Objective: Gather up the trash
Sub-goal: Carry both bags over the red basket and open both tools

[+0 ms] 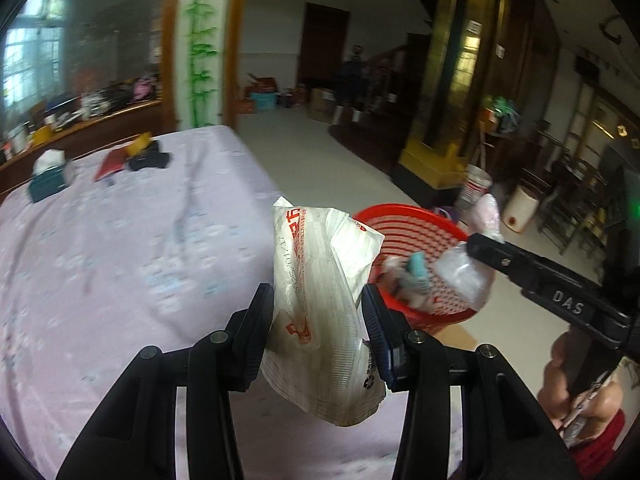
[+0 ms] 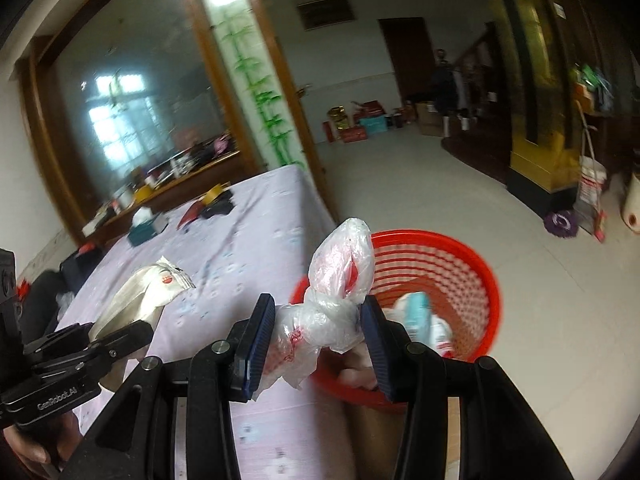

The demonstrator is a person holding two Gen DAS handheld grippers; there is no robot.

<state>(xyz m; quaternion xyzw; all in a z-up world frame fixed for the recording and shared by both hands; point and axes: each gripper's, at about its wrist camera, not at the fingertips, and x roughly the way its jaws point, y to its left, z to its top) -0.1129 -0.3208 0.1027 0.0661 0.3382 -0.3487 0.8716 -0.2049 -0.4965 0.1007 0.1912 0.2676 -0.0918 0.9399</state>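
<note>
My left gripper [image 1: 318, 322] pinches a white red-printed wrapper [image 1: 320, 304], my right gripper [image 2: 318, 334] a knotted clear plastic bag [image 2: 328, 308], beside the red slatted plastic basket [image 2: 472, 268].

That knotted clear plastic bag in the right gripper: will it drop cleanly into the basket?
Probably floppy and very light: the knotted clear bag crumples between the right gripper pads. Thin film may cling or drift, so release close over the red basket.

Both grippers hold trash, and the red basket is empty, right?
Not empty. The red basket already holds trash, seen in the right wrist view. The left gripper holds a white packet; the right gripper a knotted plastic bag.
</note>
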